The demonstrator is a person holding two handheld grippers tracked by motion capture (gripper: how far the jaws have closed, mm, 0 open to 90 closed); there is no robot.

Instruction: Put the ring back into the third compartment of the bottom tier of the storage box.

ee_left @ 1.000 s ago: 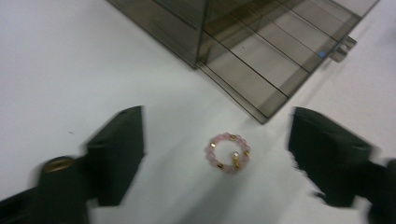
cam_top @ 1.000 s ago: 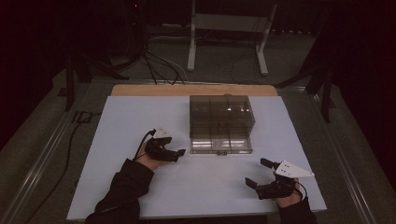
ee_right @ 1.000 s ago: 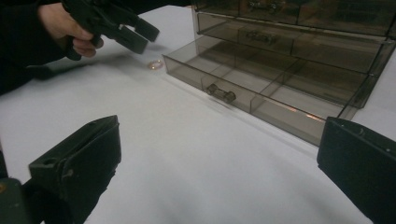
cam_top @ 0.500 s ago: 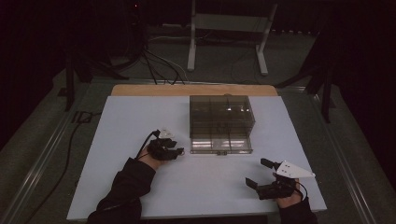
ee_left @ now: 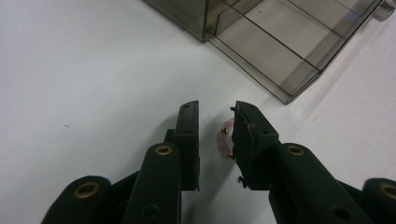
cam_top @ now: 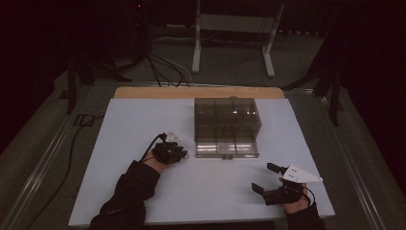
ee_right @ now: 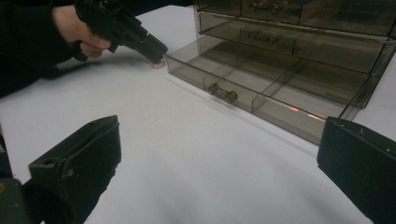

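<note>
A small pink bead bracelet (ee_left: 225, 138) with gold bits lies on the white table between the jaws of my left gripper (ee_left: 215, 112). It rests against the right-hand jaw, and a gap separates it from the other. These jaws have just been closing and stand narrow, tips down on the table. In the high view my left gripper (cam_top: 181, 154) sits just left of the smoky clear drawer cabinet (cam_top: 226, 125), whose bottom drawer (cam_top: 225, 149) is pulled out. My right gripper (cam_top: 265, 178) stays near the front right, wide open with nothing between its jaws.
The pulled-out drawer (ee_right: 243, 88) has dividers and a small metal knob (ee_right: 223, 93) on its front. Beyond the white table top (cam_top: 143, 124) run a wooden strip, cables and a metal stand on the floor. A person's dark sleeves come in from the bottom.
The left gripper's jaws have drawn closer together around the bracelet, with the hand barely shifting. The right gripper has stayed where it was.
</note>
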